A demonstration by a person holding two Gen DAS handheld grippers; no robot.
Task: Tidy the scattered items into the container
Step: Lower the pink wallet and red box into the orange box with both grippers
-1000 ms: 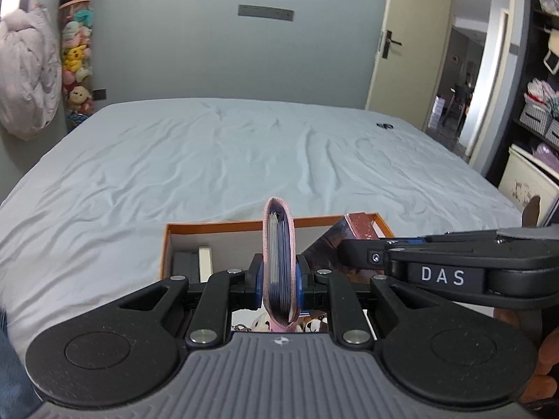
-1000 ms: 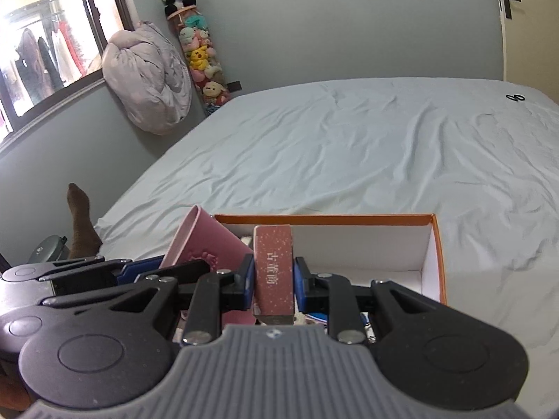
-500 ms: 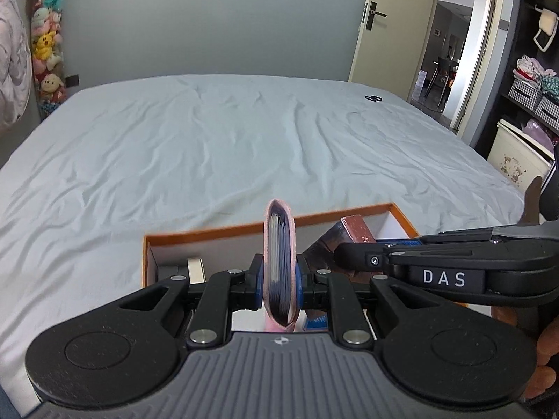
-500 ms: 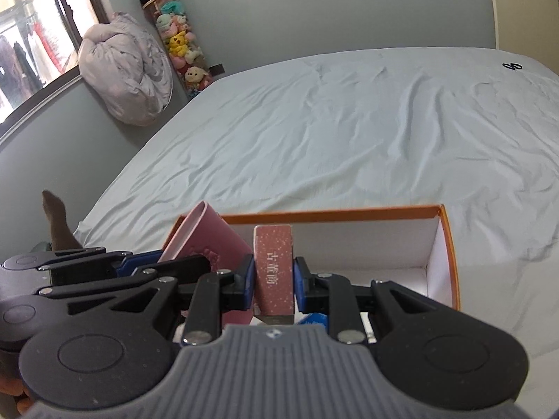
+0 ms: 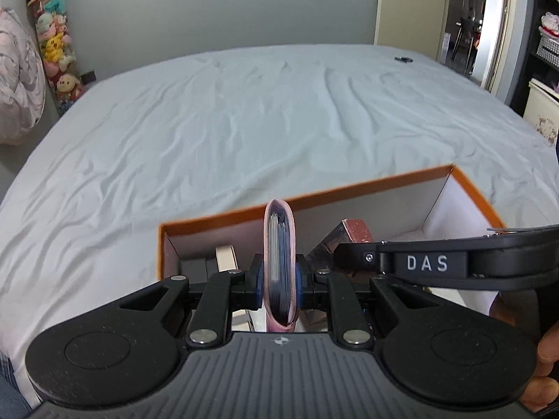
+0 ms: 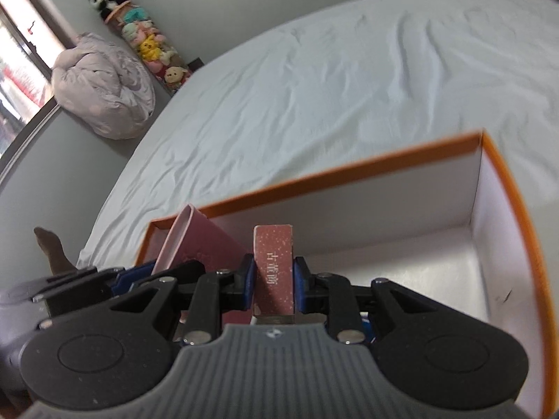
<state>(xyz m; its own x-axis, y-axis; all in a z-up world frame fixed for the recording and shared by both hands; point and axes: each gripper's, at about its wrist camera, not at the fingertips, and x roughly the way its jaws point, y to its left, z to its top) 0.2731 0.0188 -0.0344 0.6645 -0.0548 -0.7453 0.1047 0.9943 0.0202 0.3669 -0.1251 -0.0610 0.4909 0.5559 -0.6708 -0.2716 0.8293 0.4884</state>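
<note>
An orange box with white inner walls sits on the bed in front of both grippers. My left gripper is shut on a pink wallet held upright over the box's left part; the wallet also shows in the right wrist view. My right gripper is shut on a dark red speckled box with white lettering, held over the orange box; it also shows in the left wrist view. Dark and cream items lie inside at the left.
The bed with a wrinkled pale sheet stretches beyond the box. A small dark object lies far right on it. A stack of plush toys and a bundled quilt stand at the left wall. A door and shelves are at the right.
Both grippers moved forward and lower over the orange box, which looks larger now. The right wrist view has tilted. Both still hold their items.
</note>
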